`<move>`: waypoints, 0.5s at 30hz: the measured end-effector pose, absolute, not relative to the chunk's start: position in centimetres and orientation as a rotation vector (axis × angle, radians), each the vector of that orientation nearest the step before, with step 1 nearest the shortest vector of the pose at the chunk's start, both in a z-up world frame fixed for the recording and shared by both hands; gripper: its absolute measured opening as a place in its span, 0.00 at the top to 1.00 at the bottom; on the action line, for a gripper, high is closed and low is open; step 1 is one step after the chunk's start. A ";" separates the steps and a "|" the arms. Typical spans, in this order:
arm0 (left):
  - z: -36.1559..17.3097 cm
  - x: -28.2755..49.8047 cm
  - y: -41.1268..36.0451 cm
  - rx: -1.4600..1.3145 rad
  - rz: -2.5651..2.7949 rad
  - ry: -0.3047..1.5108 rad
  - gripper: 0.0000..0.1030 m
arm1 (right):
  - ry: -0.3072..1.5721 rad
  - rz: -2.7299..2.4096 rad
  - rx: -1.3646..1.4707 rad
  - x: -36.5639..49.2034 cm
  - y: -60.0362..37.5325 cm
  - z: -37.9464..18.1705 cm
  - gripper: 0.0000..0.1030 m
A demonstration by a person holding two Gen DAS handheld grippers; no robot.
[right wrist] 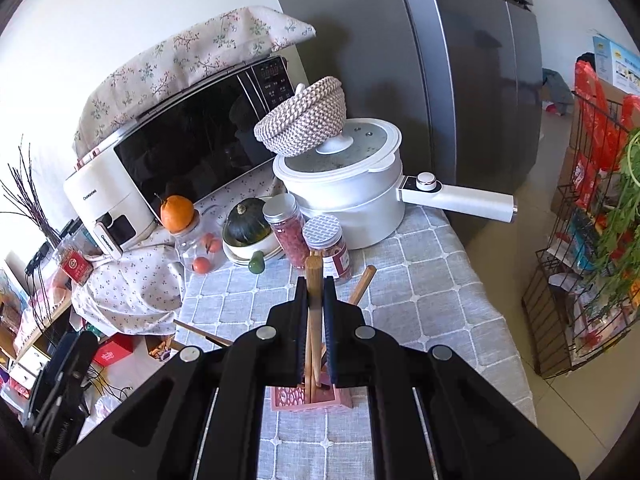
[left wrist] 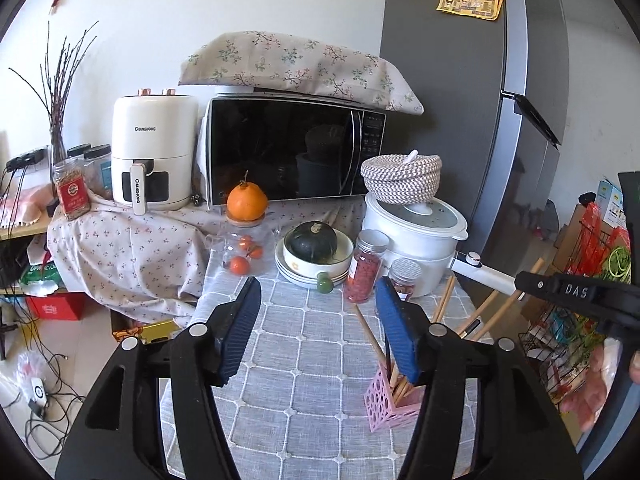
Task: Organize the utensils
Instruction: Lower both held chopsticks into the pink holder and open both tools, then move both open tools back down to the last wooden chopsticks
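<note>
Black linkage arms are filling the lower half of both wrist views. Left gripper [left wrist: 318, 312] is standing with its blue pads [left wrist: 240, 328] well apart and nothing between them, hovering over the grey checked tablecloth [left wrist: 304, 400]. Just beside its right-hand pad, at about four o'clock from the gap, the pink perforated holder [left wrist: 382, 404] is sitting on the cloth with several wooden utensil handles [left wrist: 370, 336] leaning out of it toward twelve and one o'clock.

Right gripper [right wrist: 315, 300] is showing its jaws drawn together and clamped on a wooden handle [right wrist: 314, 280], which is running between the pads and projecting past the fingertips toward twelve o'clock. Its lower end is dropping into the pink holder [right wrist: 308, 398], visible at six o'clock beneath the jaws. Another wooden handle [right wrist: 362, 284] is angling out at one o'clock, and a further stick [right wrist: 200, 334] is lying at nine o'clock near the cloth's edge. In the left view, the right tool [left wrist: 576, 292] is entering at three o'clock.

Beyond the holder, at twelve o'clock, two jars [left wrist: 366, 266] of red contents are standing just in front of a white pot [left wrist: 416, 236] bearing a woven basket [left wrist: 402, 178]. A dark squash [left wrist: 313, 242] is resting in stacked bowls at eleven o'clock, with an orange [left wrist: 247, 200] atop a glass jar and a microwave [left wrist: 288, 148] behind.
</note>
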State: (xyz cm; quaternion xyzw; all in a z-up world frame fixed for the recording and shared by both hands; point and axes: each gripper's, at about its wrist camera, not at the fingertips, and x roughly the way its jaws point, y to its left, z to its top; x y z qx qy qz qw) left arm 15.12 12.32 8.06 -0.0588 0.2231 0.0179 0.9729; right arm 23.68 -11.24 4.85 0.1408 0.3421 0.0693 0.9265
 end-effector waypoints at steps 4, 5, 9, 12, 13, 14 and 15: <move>7.8 15.2 12.3 -0.118 0.037 0.461 0.43 | 0.707 0.151 0.248 23.5 -10.3 4.5 0.86; 7.8 15.1 12.2 -0.116 0.036 0.461 0.43 | 0.699 0.147 0.246 23.3 -10.2 4.5 0.77; 8.1 14.6 12.1 -0.108 0.034 0.446 0.39 | 0.679 0.137 0.227 22.5 -10.0 4.8 0.68; 8.4 14.2 12.1 -0.106 0.036 0.430 0.34 | 0.672 0.130 0.219 21.9 -9.9 4.9 0.68; 8.5 14.0 12.1 -0.106 0.035 0.428 0.34 | 0.668 0.128 0.217 21.8 -10.0 5.0 0.68; 8.5 14.0 12.0 -0.105 0.034 0.429 0.34 | 0.659 0.123 0.213 21.5 -10.0 5.1 0.68; 8.5 13.9 11.9 -0.103 0.032 0.432 0.34 | 0.651 0.116 0.209 21.2 -10.0 5.2 0.68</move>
